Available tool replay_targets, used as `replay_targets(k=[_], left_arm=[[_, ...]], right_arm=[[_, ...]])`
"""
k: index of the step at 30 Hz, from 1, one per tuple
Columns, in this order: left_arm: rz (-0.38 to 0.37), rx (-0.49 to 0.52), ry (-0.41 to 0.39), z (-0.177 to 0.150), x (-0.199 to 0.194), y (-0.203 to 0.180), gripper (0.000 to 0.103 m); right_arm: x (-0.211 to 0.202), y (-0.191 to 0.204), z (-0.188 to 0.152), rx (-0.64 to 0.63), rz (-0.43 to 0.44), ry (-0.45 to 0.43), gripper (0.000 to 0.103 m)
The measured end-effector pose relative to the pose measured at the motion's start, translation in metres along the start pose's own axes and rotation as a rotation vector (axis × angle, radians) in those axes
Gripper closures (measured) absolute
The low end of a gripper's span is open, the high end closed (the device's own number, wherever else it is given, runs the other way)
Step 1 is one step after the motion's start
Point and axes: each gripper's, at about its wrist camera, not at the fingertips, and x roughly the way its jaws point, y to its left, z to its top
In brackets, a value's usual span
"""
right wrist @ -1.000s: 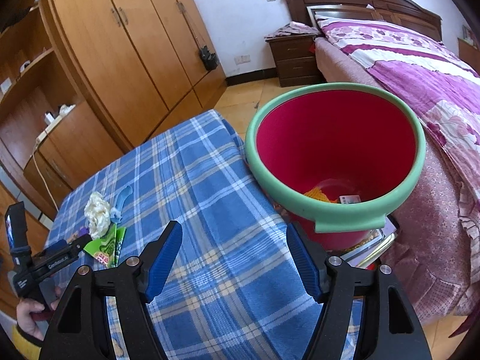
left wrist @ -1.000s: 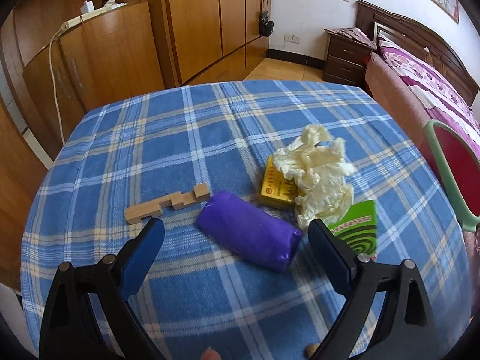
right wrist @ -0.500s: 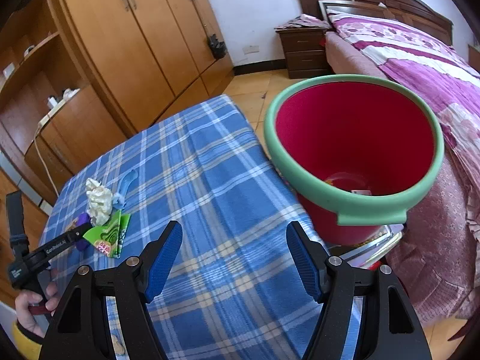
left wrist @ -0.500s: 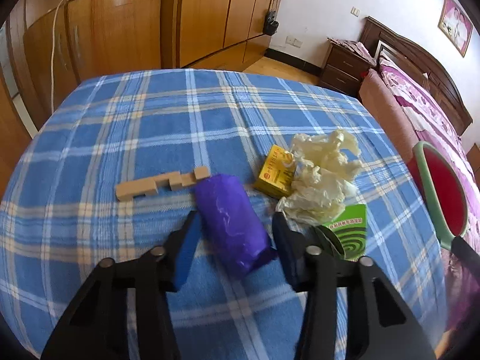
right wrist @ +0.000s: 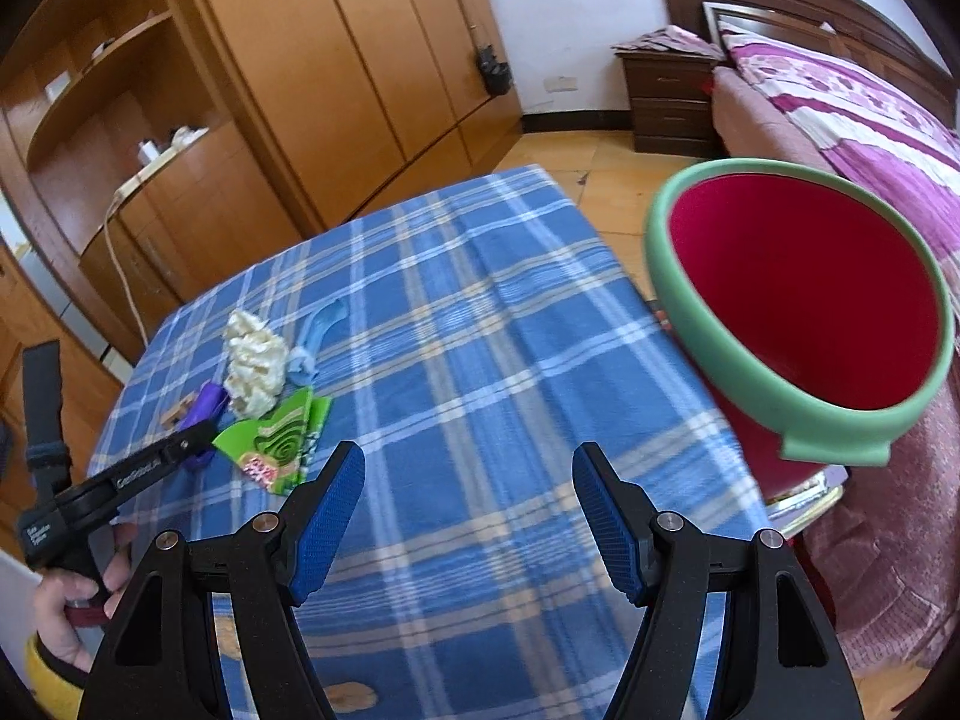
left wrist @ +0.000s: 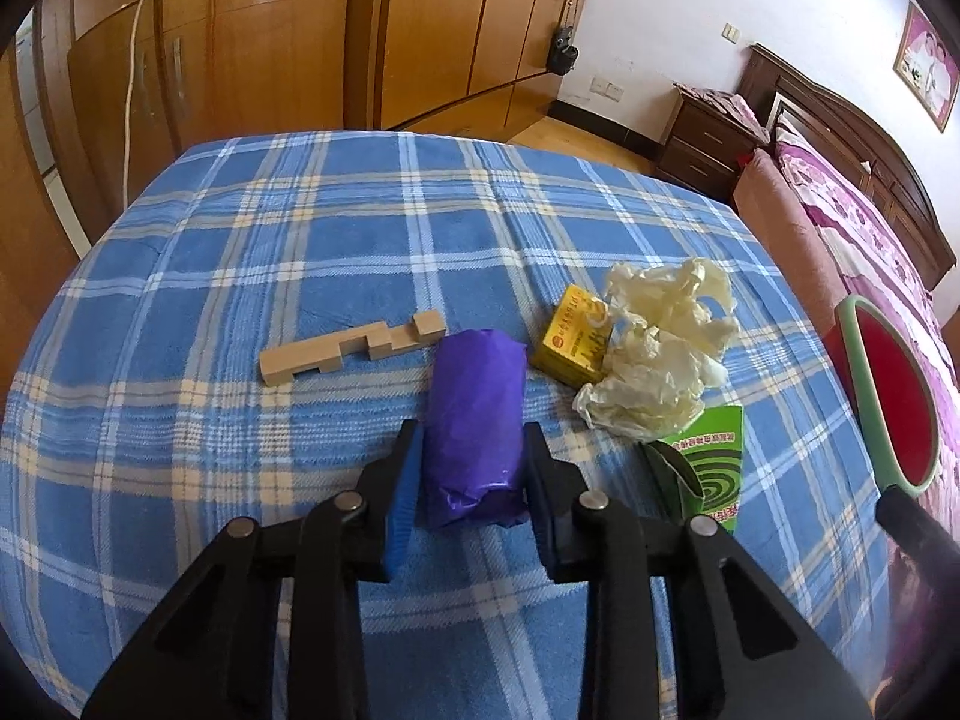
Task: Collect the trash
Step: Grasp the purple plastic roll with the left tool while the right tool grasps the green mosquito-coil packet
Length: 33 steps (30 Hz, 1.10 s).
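My left gripper (left wrist: pixel 471 456) is shut on a purple plastic roll (left wrist: pixel 477 414) that lies on the blue plaid table (left wrist: pixel 270 240); the pads press both its sides. Right of the roll lie a yellow box (left wrist: pixel 573 339), crumpled cream plastic (left wrist: pixel 660 348) and a green spiral-print packet (left wrist: pixel 711 468). A red bin with a green rim (right wrist: pixel 804 300) stands off the table's right edge. My right gripper (right wrist: pixel 468 516) is open and empty above the table near the bin. The right wrist view shows the left gripper (right wrist: pixel 180 450) at the purple roll (right wrist: pixel 207 405).
A notched wooden block (left wrist: pixel 351 345) lies left of the roll. A blue handled object (right wrist: pixel 318 336) lies beyond the cream plastic (right wrist: pixel 255 360). Wooden wardrobes stand behind the table, a bed (right wrist: pixel 870 120) and a nightstand (right wrist: pixel 666 102) to the right.
My left gripper moved forward over the purple roll and closed from wide open onto it. My right gripper stayed open and its view swung left, away from the bin.
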Motion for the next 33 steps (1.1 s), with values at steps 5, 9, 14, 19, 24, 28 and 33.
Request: replay_targets(k=[5, 9, 14, 19, 24, 28, 33], left_arm=[[-0.001, -0.032, -0.028, -0.008, -0.016, 0.008, 0.072], [0.022, -0.08, -0.045, -0.015, -0.03, 0.02, 0.072], [0.051, -0.119, -0.057, -0.022, -0.041, 0.033, 0.072], [0.05, -0.143, -0.061, -0.026, -0.042, 0.043, 0.072], [0.041, -0.135, -0.072, -0.028, -0.043, 0.044, 0.072], [0.028, -0.135, -0.075, -0.028, -0.042, 0.044, 0.072], [0.02, -0.129, -0.075, -0.03, -0.042, 0.042, 0.072]], right_arm=[[0.009, 0.02, -0.001, -0.047, 0.045, 0.035, 0.03], [0.02, 0.037, 0.001, -0.088, 0.1, 0.069, 0.025], [0.037, 0.063, 0.0, -0.157, 0.144, 0.102, 0.022], [0.057, 0.087, -0.004, -0.227, 0.147, 0.138, 0.022], [0.073, 0.099, -0.003, -0.238, 0.111, 0.137, 0.022], [0.078, 0.104, -0.003, -0.248, 0.082, 0.125, 0.022], [0.079, 0.108, -0.003, -0.251, 0.06, 0.106, 0.034]])
